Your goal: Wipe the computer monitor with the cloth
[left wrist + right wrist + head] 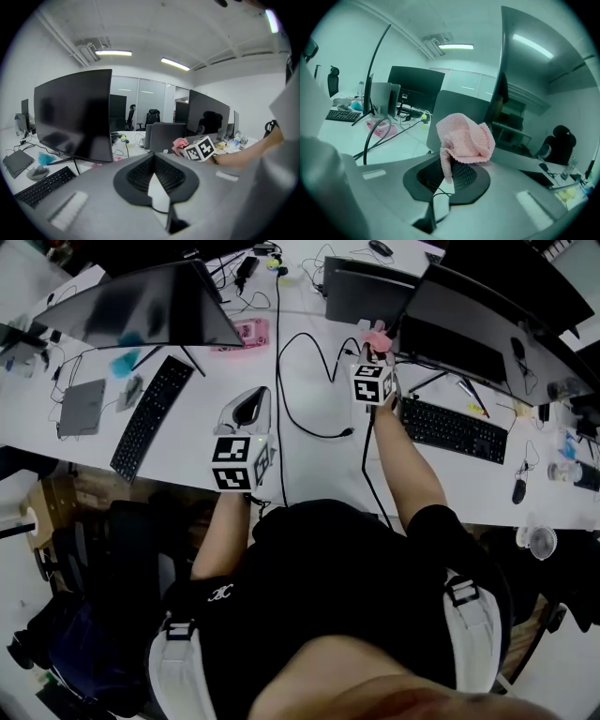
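Observation:
My right gripper is shut on a crumpled pink knitted cloth, held up close to the lower left corner of the dark right monitor. In the right gripper view the cloth bulges out above the shut gripper, with the monitor rising just to its right. My left gripper hangs over the white desk in front of the person. In the left gripper view it is shut with nothing in it.
A second dark monitor stands at the left with a black keyboard before it. Another keyboard lies under the right monitor. A black cable loops between the grippers. A pink object and a grey pad lie further left.

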Demonstrator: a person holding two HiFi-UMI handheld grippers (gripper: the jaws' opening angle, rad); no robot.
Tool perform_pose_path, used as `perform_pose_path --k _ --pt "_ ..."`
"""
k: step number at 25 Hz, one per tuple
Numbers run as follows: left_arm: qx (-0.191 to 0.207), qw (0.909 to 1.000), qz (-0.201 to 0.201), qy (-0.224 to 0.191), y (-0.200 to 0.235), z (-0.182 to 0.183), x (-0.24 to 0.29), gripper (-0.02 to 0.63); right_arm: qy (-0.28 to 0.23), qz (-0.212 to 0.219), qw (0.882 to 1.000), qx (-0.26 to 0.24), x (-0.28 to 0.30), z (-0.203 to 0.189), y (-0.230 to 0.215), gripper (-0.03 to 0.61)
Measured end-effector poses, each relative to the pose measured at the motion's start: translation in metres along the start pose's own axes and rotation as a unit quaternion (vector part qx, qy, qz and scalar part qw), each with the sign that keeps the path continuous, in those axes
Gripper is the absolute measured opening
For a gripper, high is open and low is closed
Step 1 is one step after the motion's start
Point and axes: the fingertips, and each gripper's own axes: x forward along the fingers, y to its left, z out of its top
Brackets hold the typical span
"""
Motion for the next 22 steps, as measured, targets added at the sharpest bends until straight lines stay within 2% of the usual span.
perform_pose_path --k 6,22 --pt "-0.007 0.9999 0.01 -0.01 0.005 0.001 -0.008 0.053 -0.052 -0.024 0.998 0.013 -0.019 0.04 -0.012 0.011" --pt "0.003 0.9992 -0.004 -0.041 -0.023 0.02 -0.012 0.054 -0.162 -0.051 0.985 0.012 -0.077 0.154 -0.047 0.011"
